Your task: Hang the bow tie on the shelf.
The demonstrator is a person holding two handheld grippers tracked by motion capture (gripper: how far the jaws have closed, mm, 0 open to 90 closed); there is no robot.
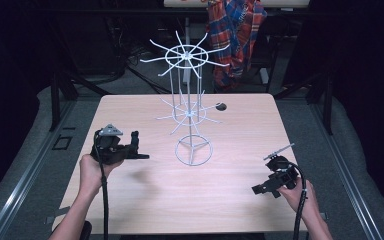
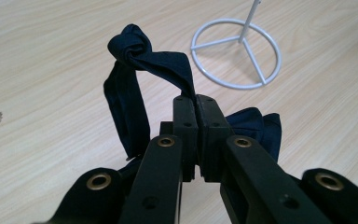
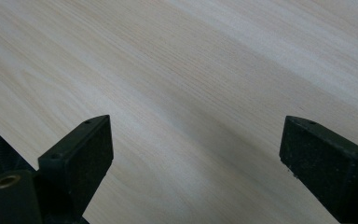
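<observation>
Left gripper [image 2: 196,105] clamped on a dark blue cloth [image 2: 142,60], held above the table [image 1: 145,200] left of the wire rack [image 1: 187,107]. Right gripper [image 3: 193,154] wide apart, nothing in it. Thin pinch: cloth could slip out, or snag a prong.

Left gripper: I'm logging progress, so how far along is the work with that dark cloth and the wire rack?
Done: the left gripper is shut on the dark cloth, lifted off the table. In hand: it is held near the rack. Left: nothing hangs on the rack's arms yet; the right gripper is open, holding nothing.
</observation>
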